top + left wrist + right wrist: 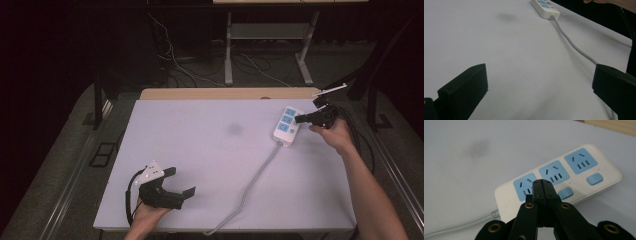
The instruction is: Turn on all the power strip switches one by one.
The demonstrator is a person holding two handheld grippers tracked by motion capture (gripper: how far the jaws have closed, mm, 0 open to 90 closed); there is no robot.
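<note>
Apparently little is done yet: the power strip (288, 126) lies at the counter's (200, 165) far right, nothing plugged in. Right tongs (542, 185), pressed together and empty, poise over its switches; left tongs (181, 182) wait wide apart.

Table top (200, 165): mostly bare white sheet; wide free room across centre and left half.
Obstacles:
- Power strip (288, 126): far right, lying flat, long axis running toward far edge.
- Cord (255, 180): grey, runs from strip's near end diagonally down to near table edge; splits the right part of the top from the centre. Low, lies flat on the sheet.
- Left gripper (176, 186): near-left corner, jaws wide apart, bare sheet betw. them.
- Right gripper (299, 119): jaws pressed together, tips over strip's near socket (525, 187), beside a blue switch (565, 192); hand (336, 134) and forearm take up the right edge.
Faint grey smudge (234, 130) at centre: a mark on the sheet.
</note>
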